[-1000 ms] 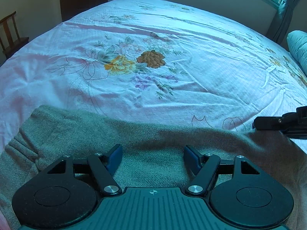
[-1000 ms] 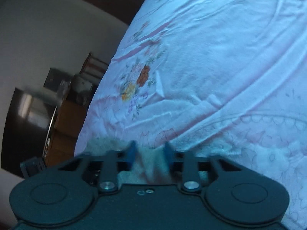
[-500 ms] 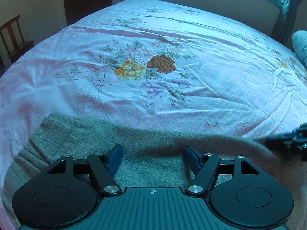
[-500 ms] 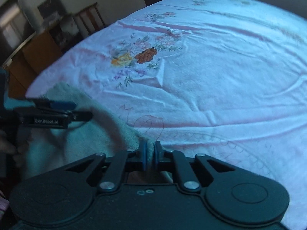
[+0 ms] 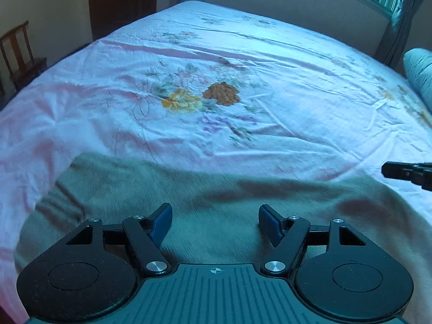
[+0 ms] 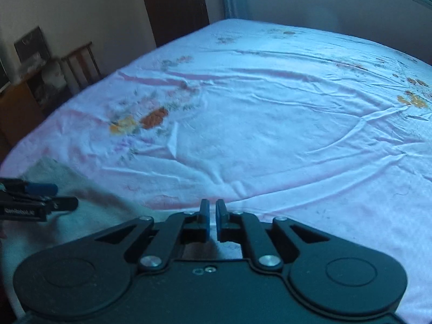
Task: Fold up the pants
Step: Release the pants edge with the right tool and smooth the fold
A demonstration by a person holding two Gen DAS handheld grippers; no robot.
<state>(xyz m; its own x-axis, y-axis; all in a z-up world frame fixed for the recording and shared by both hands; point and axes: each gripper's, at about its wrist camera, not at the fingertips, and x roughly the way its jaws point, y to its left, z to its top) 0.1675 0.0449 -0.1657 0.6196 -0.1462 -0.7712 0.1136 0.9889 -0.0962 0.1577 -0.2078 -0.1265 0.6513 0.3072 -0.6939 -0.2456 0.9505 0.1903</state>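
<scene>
Grey-green knitted pants lie spread along the near edge of a bed, their fuzzy, ribbed-looking cloth bunched into soft folds toward the near left corner. The fabric looks thick, limp and light: it should drape and sag rather than hold a line, so a pinch at a hem or at the gathered end would likely carry it best, with the far side supported to keep the fold square.

The left gripper hangs over the middle of the garment, blue pads wide apart with nothing pinched between them. The right gripper has its pads drawn together to a bare slit; a dark bit shows behind them, but whether any cloth is caught there cannot be told.

Beneath the pants is a thin, creased pink bedsheet printed with orange and rust flowers. A pale blue pillow sits at the bed's right edge, a wooden chair beyond the left side.
</scene>
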